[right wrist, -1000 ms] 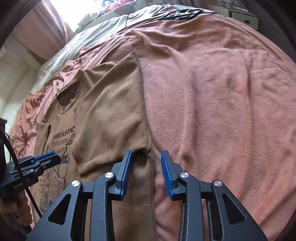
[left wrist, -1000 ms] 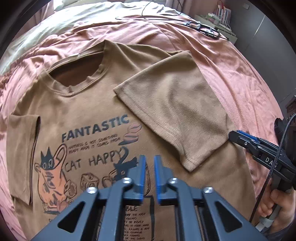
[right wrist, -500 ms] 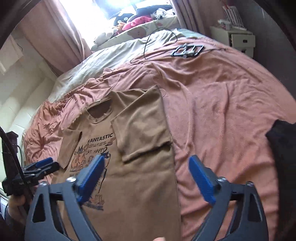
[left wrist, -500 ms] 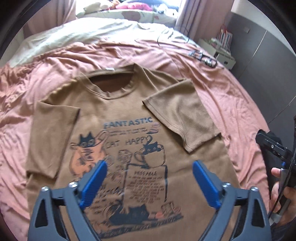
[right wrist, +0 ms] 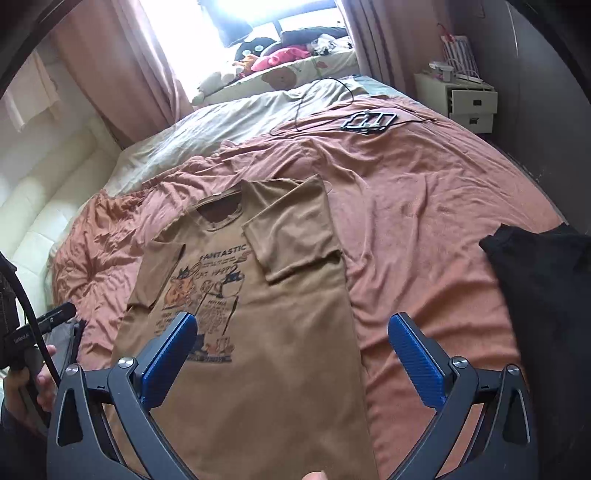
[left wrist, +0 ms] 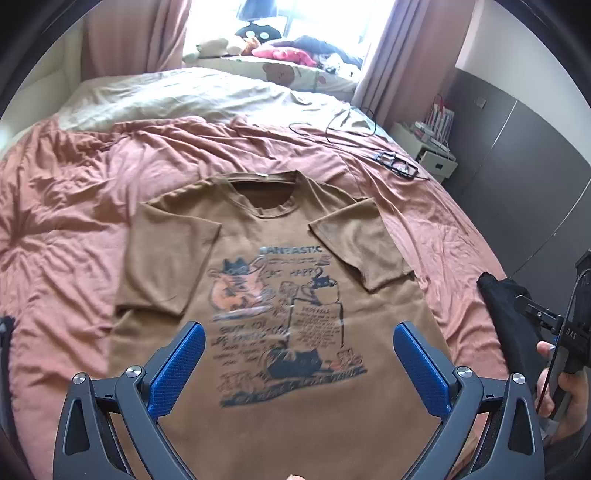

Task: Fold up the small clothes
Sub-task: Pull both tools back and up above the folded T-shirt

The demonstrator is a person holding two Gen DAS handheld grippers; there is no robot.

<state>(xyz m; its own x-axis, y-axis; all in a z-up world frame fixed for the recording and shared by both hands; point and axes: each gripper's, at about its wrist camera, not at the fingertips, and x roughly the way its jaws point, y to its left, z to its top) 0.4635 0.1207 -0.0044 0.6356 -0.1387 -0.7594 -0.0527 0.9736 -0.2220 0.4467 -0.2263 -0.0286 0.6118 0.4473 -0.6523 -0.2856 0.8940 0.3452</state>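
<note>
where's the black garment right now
The black garment lies on the pink bedspread at the right edge of both wrist views, apart from the brown t-shirt spread in the middle.

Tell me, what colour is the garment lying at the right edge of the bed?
Black garment; the right wrist view shows it best.

Both wrist views look steeply down from above the bed (left wrist: 74, 221) toward the window (right wrist: 236, 22) — sharing the brown T-shirt (left wrist: 280, 424).
</note>
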